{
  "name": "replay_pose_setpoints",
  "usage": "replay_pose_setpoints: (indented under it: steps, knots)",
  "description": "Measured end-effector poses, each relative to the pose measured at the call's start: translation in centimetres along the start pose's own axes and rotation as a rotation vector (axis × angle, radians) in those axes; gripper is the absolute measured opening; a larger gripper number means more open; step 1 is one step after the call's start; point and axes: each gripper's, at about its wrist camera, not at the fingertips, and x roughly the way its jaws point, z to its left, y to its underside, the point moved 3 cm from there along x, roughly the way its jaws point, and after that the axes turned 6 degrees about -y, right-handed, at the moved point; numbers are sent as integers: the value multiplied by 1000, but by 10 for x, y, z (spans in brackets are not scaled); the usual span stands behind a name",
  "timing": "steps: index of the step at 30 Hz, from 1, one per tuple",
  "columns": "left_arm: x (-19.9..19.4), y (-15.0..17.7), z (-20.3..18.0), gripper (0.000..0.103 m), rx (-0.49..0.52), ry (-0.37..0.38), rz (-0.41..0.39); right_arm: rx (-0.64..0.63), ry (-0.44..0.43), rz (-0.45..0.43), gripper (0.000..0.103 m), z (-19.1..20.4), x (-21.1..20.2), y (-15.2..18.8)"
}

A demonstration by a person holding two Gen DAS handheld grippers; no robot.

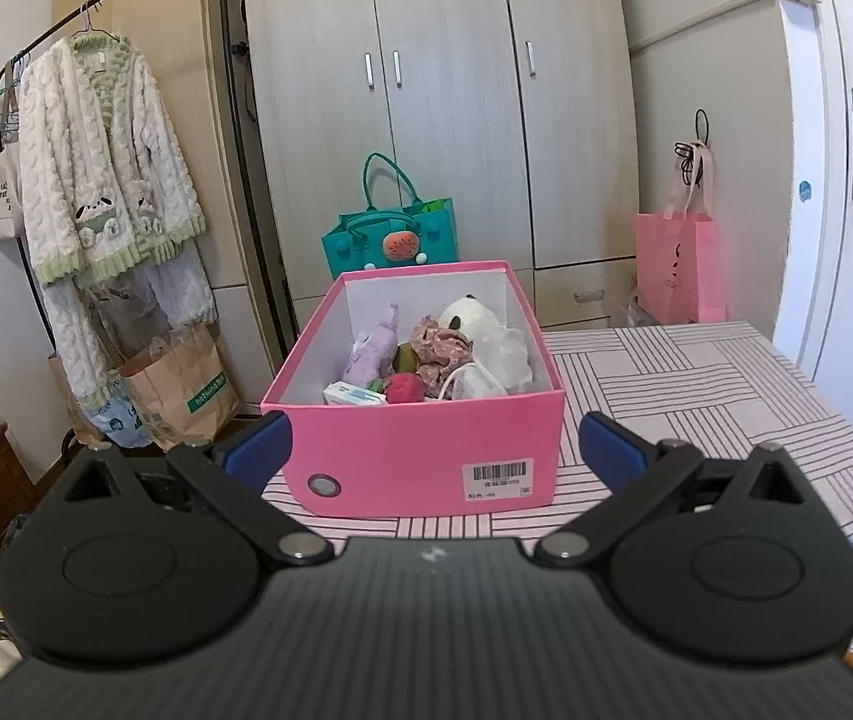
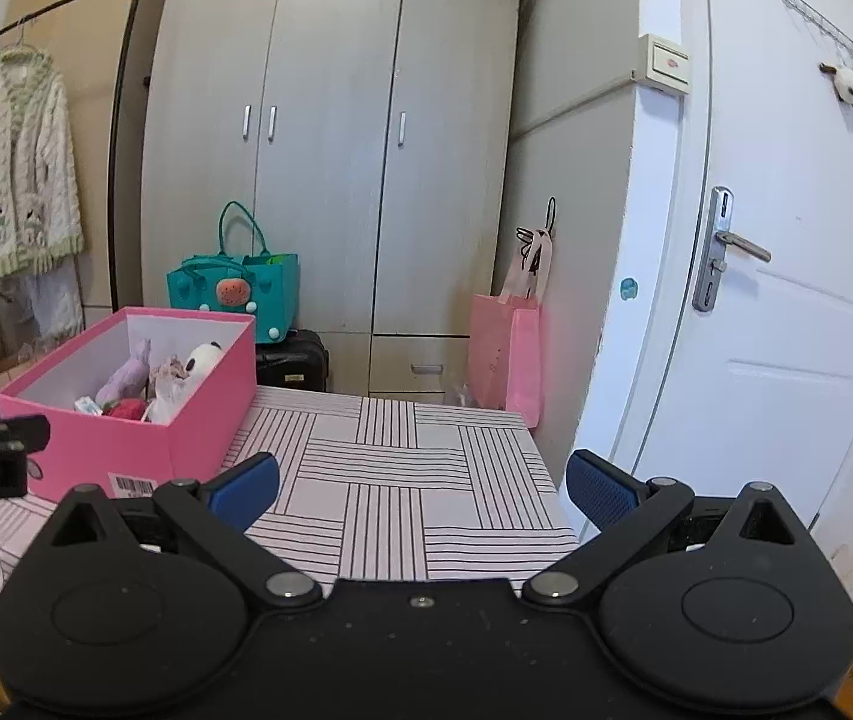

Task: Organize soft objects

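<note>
A pink box point(image 1: 420, 456) stands on the striped tablecloth point(image 1: 696, 396), straight ahead of my left gripper point(image 1: 435, 447), which is open and holds nothing. Inside the box lie a purple plush point(image 1: 369, 351), a white panda plush point(image 1: 474, 315), a floral cloth point(image 1: 438, 348), a red strawberry plush point(image 1: 405, 387), white fabric point(image 1: 501, 363) and a small blue-white packet point(image 1: 354, 394). In the right wrist view the pink box point(image 2: 126, 450) sits at the left, and my right gripper point(image 2: 420, 492) is open over bare tablecloth point(image 2: 390, 480).
Behind the table stand a grey wardrobe point(image 1: 444, 90), a teal bag point(image 1: 390, 240) and a pink bag point(image 1: 675, 267). A clothes rack with a fluffy robe point(image 1: 99, 162) stands left. A white door point(image 2: 786, 240) is at the right, beside the table's right edge.
</note>
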Motion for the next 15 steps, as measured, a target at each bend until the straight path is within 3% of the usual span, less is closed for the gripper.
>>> replay_pose_setpoints:
  steps: [15]
  knots:
    - [4, 5, 0, 103, -25, 8, -9, 10, 3, -34, 103, 1, -4, 3]
